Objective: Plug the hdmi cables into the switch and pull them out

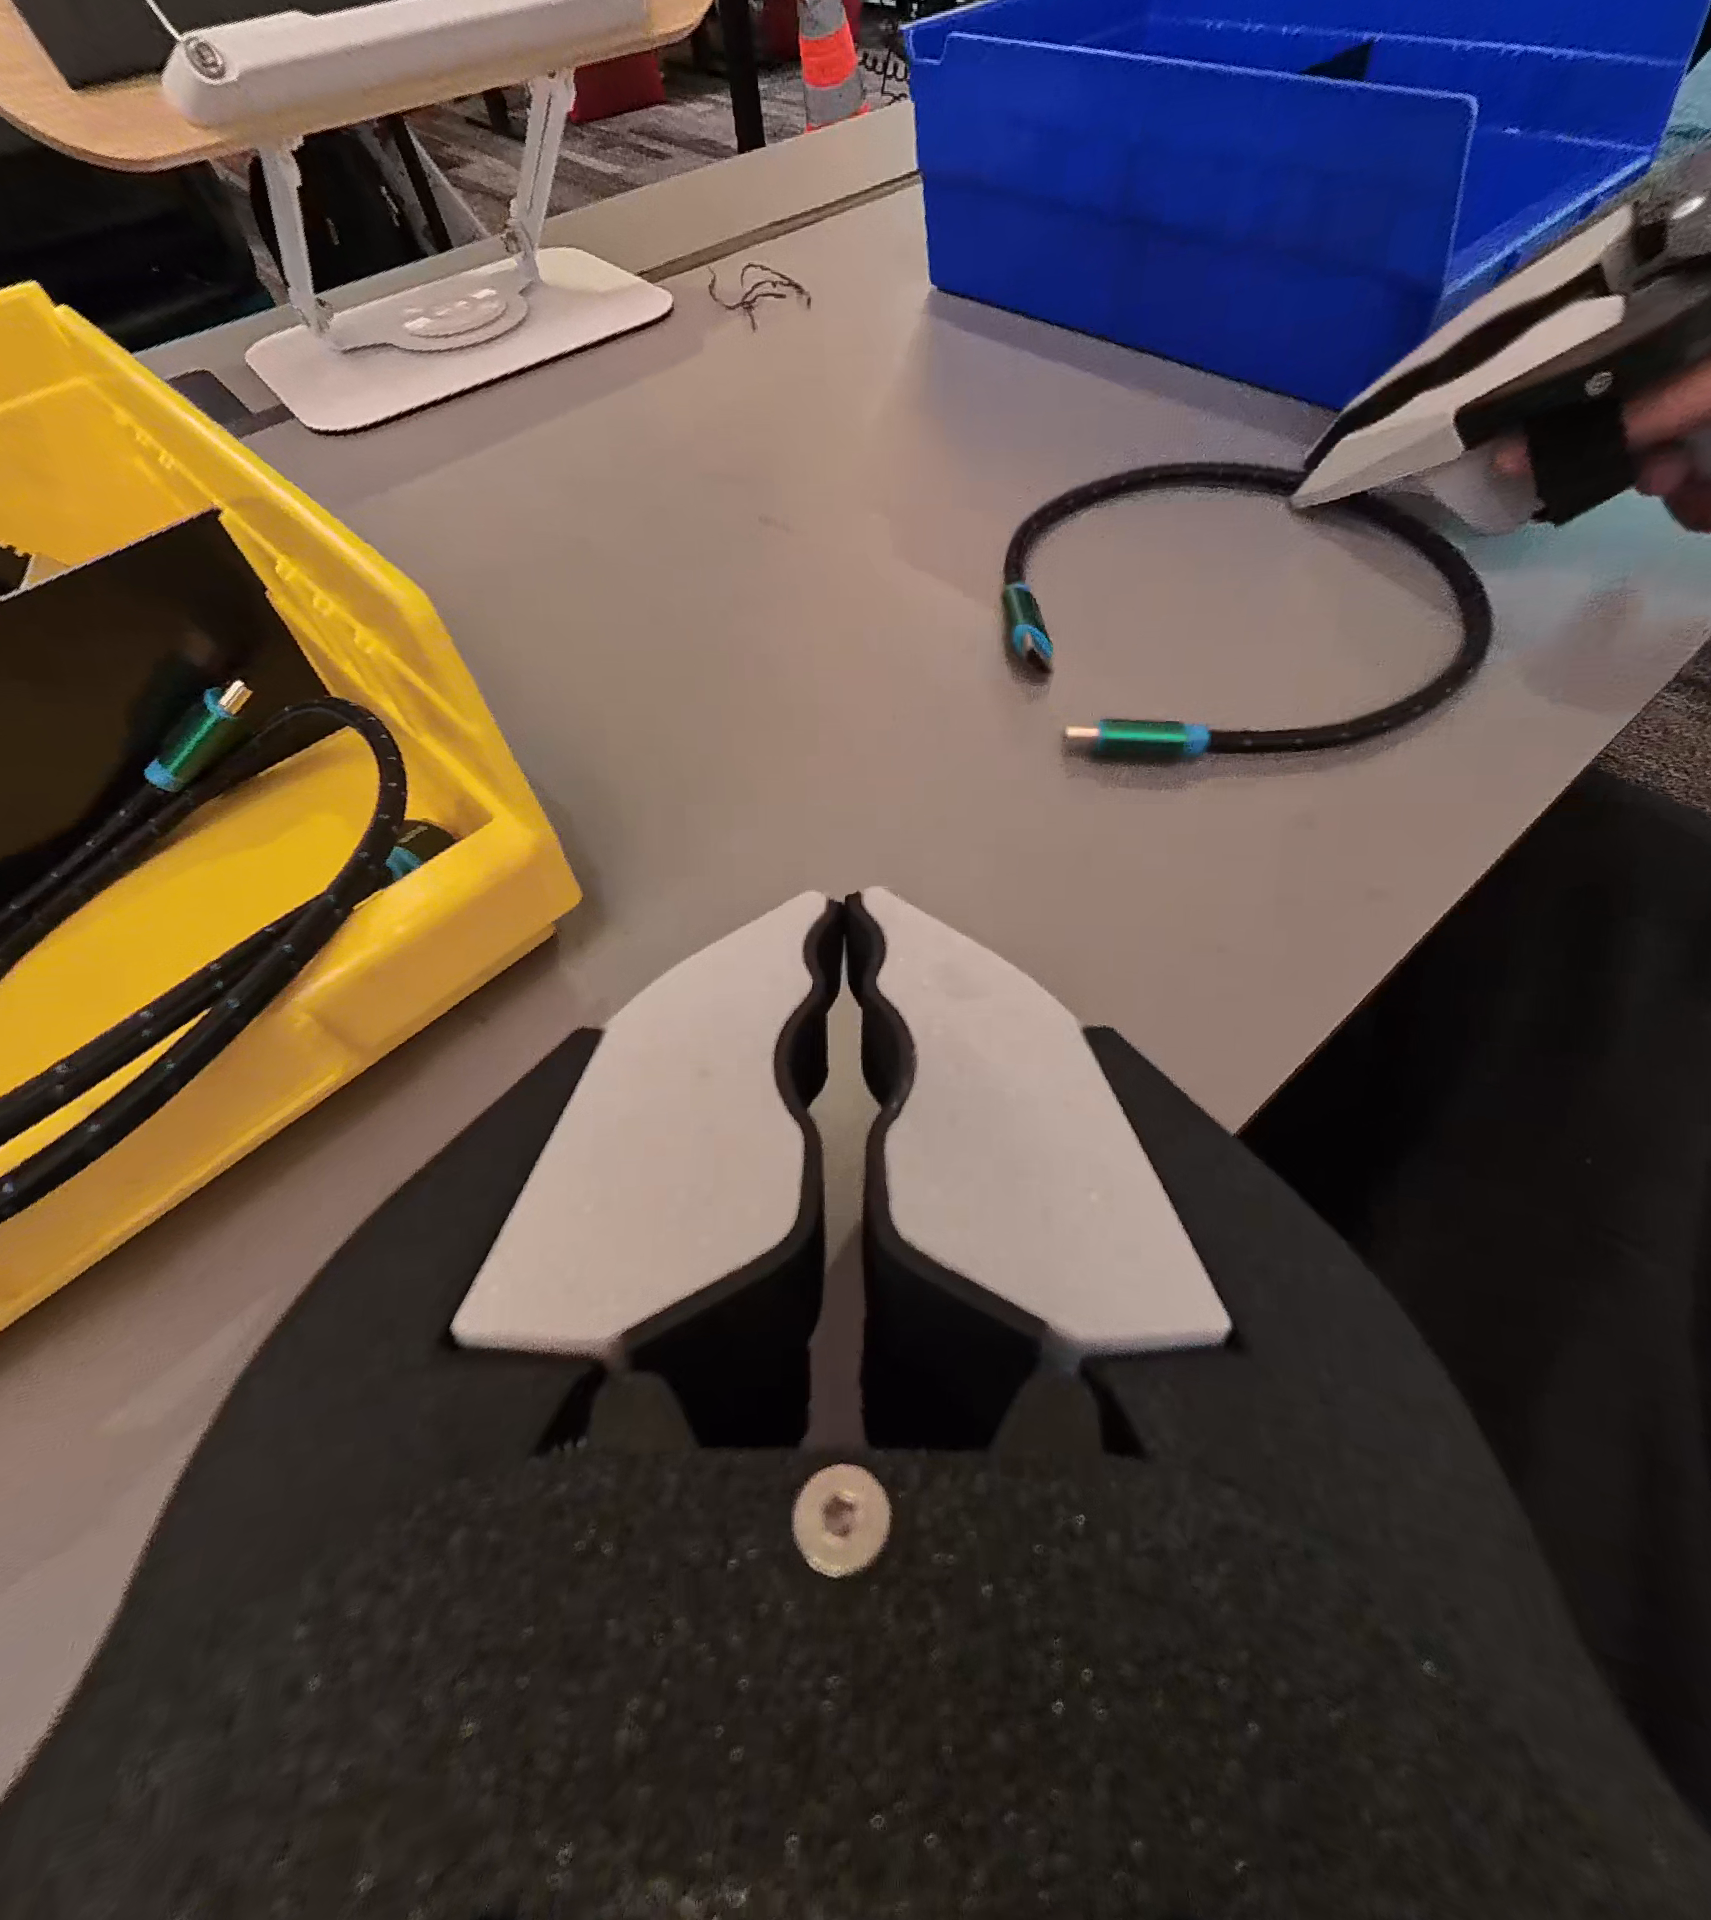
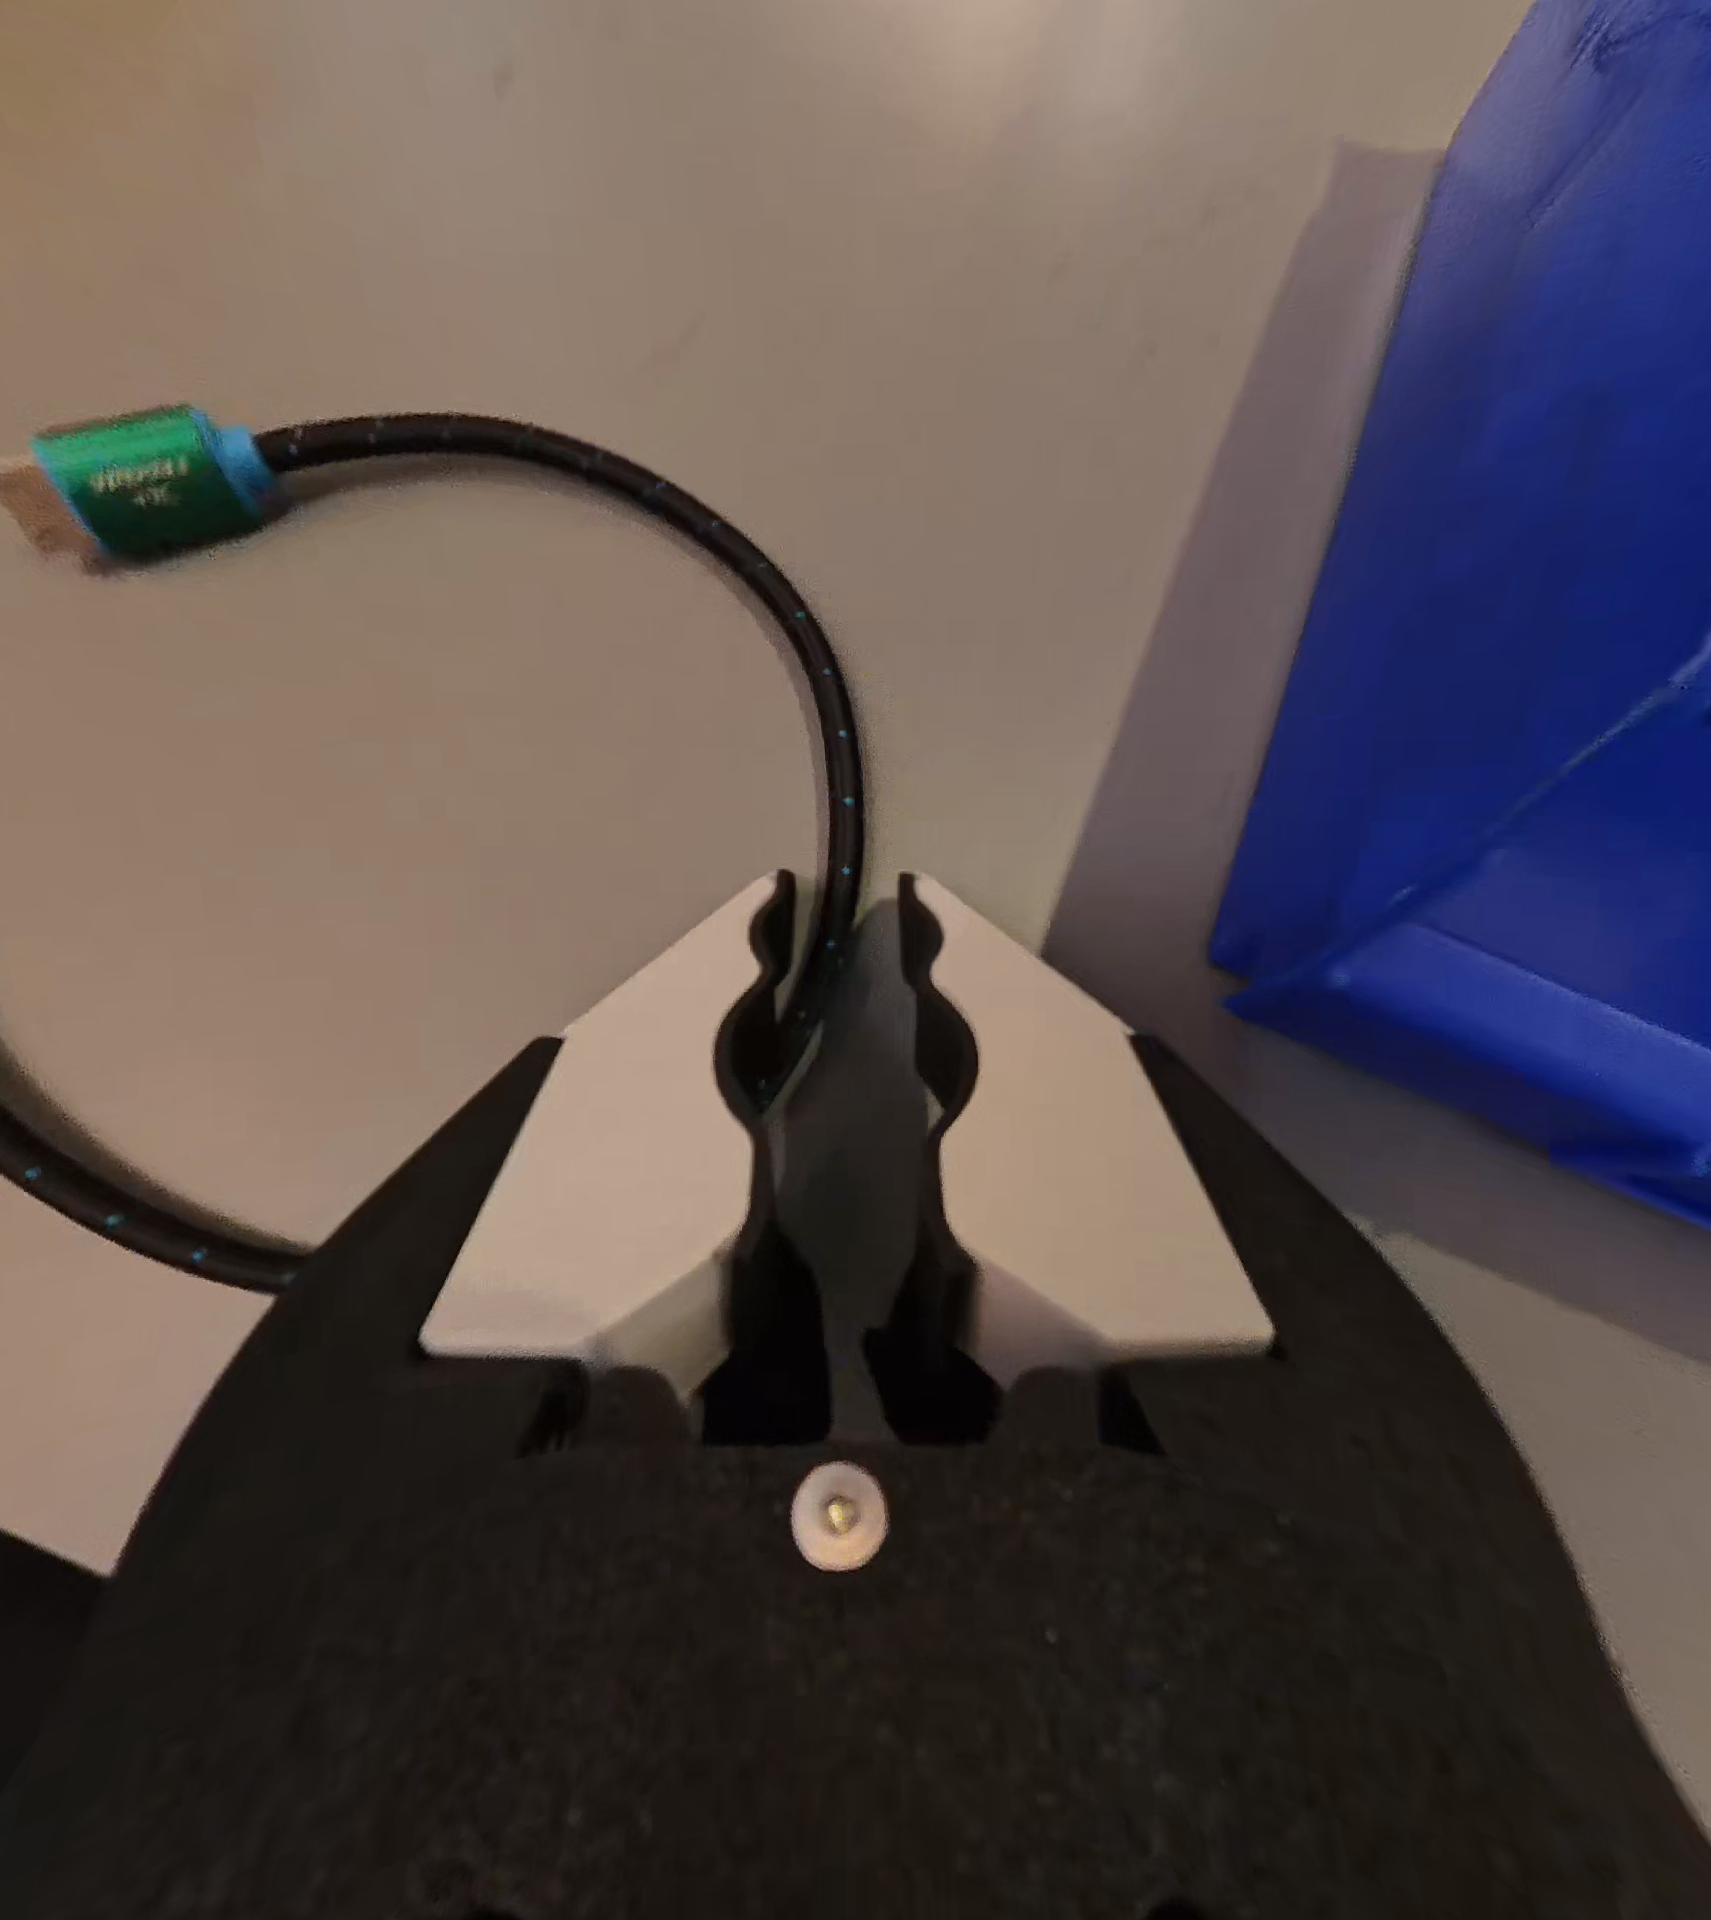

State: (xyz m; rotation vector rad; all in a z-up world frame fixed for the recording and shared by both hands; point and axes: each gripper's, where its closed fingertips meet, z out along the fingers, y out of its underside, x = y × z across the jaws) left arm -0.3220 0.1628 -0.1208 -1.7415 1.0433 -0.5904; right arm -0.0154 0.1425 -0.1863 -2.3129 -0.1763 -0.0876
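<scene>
Over the grey table, my left gripper hangs with its tips pressed together and nothing between them. Left of those tips sits the yellow bin, and several black braided cables with green plugs lie tangled inside it against a dark divider. Beyond the tips and to their right, one braided HDMI cable curls in a near-circle on the table, both green plugs resting flat and close to each other. My right gripper reaches down at the far side of that loop, its tips at the cable, with my hand behind it. Past the loop stands the blue bin, and a white stand sits farther left of it.

Down my right gripper's own view, the jaws stand a little apart, with the HDMI cable running into the gap and lying against the left finger's inner edge; the right finger does not touch it. From that gap the cable arcs up and left to a green plug lying on the table. Right of my fingers sits the blue bin. I see no switch in either view.
</scene>
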